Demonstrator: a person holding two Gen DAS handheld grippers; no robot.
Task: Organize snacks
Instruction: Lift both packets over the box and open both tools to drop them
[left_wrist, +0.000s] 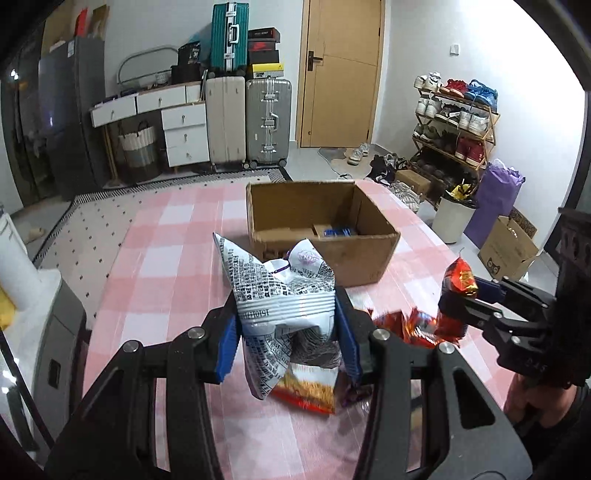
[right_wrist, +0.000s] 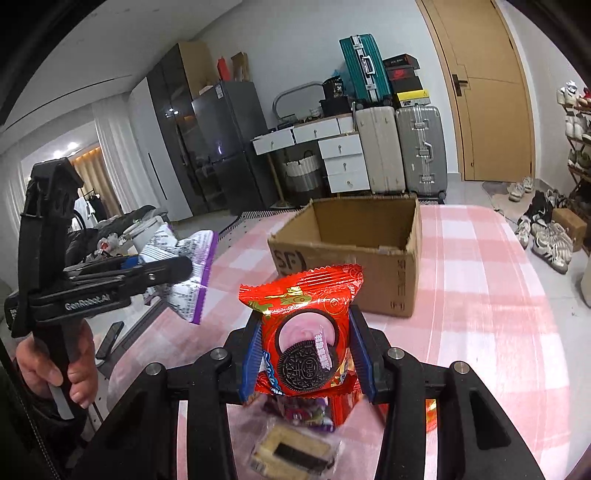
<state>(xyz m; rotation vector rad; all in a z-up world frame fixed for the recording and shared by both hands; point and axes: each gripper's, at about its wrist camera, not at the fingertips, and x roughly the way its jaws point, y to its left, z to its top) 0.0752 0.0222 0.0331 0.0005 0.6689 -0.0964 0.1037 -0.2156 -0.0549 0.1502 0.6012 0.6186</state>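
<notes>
My left gripper (left_wrist: 288, 332) is shut on a white snack bag with black print and purple edge (left_wrist: 280, 288), held above the pink checked table. It also shows in the right wrist view (right_wrist: 188, 266). My right gripper (right_wrist: 306, 354) is shut on a red Oreo packet (right_wrist: 306, 332), also seen at the right of the left wrist view (left_wrist: 456, 291). An open cardboard box (left_wrist: 321, 221) stands on the table ahead of both grippers, with a blue item (left_wrist: 338, 232) inside. More snack packets (left_wrist: 314, 391) lie on the table under the grippers.
The table (right_wrist: 480, 295) has a pink checked cloth. Suitcases (left_wrist: 247, 118), white drawers (left_wrist: 181, 125), a wooden door (left_wrist: 340, 70) and a shoe rack (left_wrist: 454, 118) stand behind. A white bin (left_wrist: 452, 218) and cardboard box (left_wrist: 506, 251) sit on the floor at right.
</notes>
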